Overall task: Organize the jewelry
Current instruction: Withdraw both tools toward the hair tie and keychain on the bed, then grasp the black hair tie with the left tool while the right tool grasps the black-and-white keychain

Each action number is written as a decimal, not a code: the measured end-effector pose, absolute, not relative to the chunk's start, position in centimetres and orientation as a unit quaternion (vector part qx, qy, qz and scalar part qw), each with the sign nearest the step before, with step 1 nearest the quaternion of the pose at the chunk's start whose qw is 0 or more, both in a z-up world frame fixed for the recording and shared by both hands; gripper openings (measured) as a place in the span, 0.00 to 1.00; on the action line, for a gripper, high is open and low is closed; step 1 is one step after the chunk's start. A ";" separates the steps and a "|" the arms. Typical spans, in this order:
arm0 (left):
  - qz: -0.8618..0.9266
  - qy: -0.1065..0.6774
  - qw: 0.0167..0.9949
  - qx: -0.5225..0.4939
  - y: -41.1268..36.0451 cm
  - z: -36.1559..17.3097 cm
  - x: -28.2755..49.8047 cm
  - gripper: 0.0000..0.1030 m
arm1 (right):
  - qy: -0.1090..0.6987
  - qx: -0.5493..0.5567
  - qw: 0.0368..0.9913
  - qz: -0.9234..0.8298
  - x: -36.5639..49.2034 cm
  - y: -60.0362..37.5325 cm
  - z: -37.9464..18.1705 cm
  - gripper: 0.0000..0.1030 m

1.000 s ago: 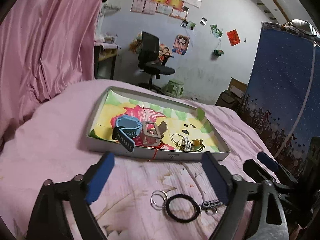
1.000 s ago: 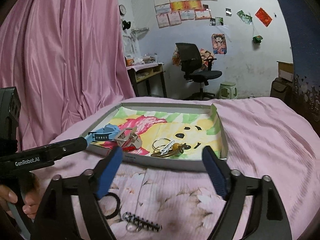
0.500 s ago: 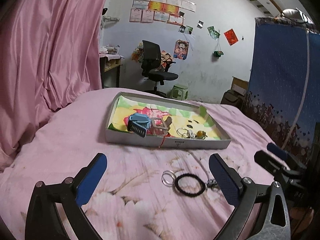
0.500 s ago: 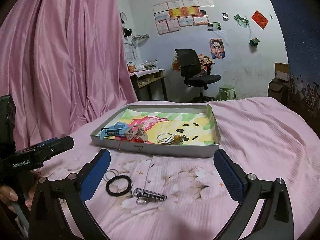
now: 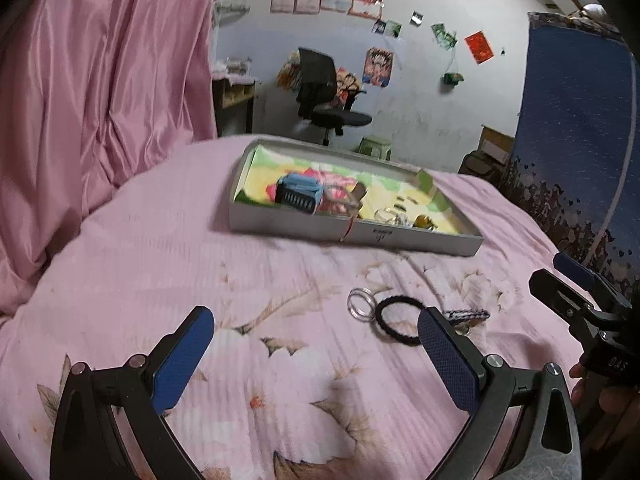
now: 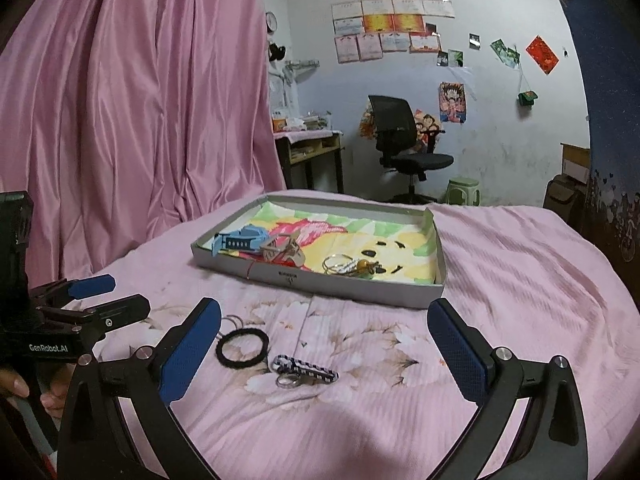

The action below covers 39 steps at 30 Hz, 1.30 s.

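Both tools I'm running hang released: left gripper and right gripper have just been opening, nothing between them. Beyond, on the bedspread, lie a black hair tie, clear rings and a woven strap, short of the tray.

Pink floral bedsheet; black hair tie — blue fingers
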<state>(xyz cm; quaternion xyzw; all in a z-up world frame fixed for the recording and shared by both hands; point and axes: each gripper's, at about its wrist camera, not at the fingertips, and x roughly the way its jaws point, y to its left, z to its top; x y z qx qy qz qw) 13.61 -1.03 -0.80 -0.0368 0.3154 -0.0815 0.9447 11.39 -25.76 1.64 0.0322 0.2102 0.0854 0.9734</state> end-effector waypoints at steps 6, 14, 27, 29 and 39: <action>-0.072 0.340 0.936 -0.048 -0.6 -1.6 13.9 1.00 | 0.245 0.029 0.966 0.075 12.3 -26.0 0.8 0.99; -0.082 0.354 0.931 -0.042 -0.9 -2.0 14.3 1.00 | 0.291 0.019 0.954 0.070 13.3 -25.8 -0.5 0.99; -0.137 0.373 0.917 -0.034 -2.3 -2.4 15.2 0.95 | 0.347 0.030 0.934 0.083 15.1 -26.2 -2.2 0.93; -0.152 0.377 0.913 -0.036 -2.6 -2.5 15.4 0.87 | 0.357 0.028 0.929 0.093 15.5 -26.0 -2.5 0.85; -0.215 0.404 0.886 -0.077 -3.3 -3.4 17.0 0.57 | 0.371 0.015 0.919 0.131 16.4 -24.6 -3.1 0.56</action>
